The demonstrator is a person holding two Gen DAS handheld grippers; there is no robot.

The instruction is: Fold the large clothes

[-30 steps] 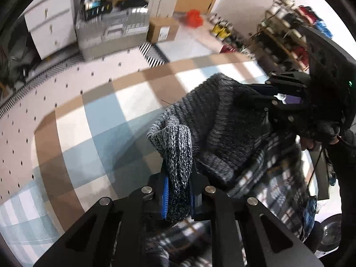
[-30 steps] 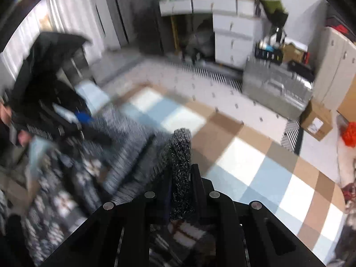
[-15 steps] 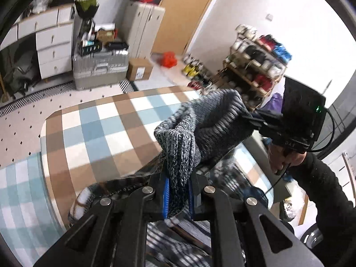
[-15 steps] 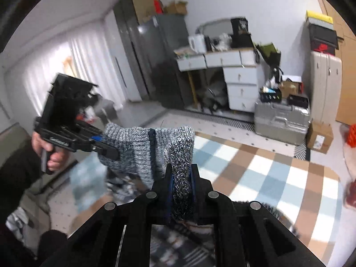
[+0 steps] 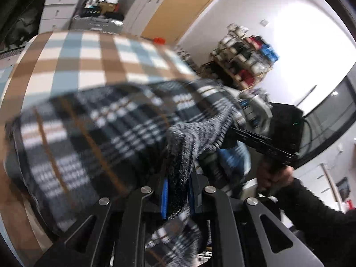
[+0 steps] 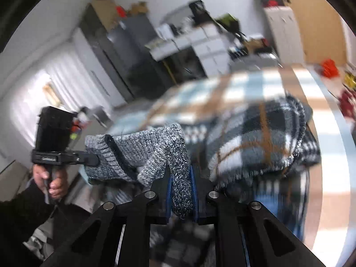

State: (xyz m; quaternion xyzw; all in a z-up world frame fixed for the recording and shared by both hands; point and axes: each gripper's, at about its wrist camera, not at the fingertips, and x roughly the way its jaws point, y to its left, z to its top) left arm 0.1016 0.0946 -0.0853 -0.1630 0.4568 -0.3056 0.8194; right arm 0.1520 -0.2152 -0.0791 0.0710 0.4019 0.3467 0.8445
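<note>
A large knit sweater [image 5: 100,133], plaid in black, white and tan with a grey ribbed hem [image 6: 144,149], hangs stretched over the table between both grippers. My left gripper [image 5: 178,191] pinches the grey hem between its blue pads; its jaws are opening slightly with the knit still pressed between them. My right gripper [image 6: 180,191] is shut on another part of the same hem. Each gripper shows in the other's view: the right gripper [image 5: 224,138] and the left gripper [image 6: 93,159] both bite the hem. The plaid body is blurred by motion.
The table wears a blue, tan and white checked cloth [image 5: 89,55]. A shoe rack [image 5: 244,60] stands against the white wall, and white drawers [image 5: 60,11] and cabinets at the back. A person's hand [image 6: 53,180] in a dark sleeve holds the left gripper.
Both grippers have swung sideways and slightly down with the hem. The sweater's plaid body, bunched under the grippers before, now spreads out over the checked cloth. Both grips have held.
</note>
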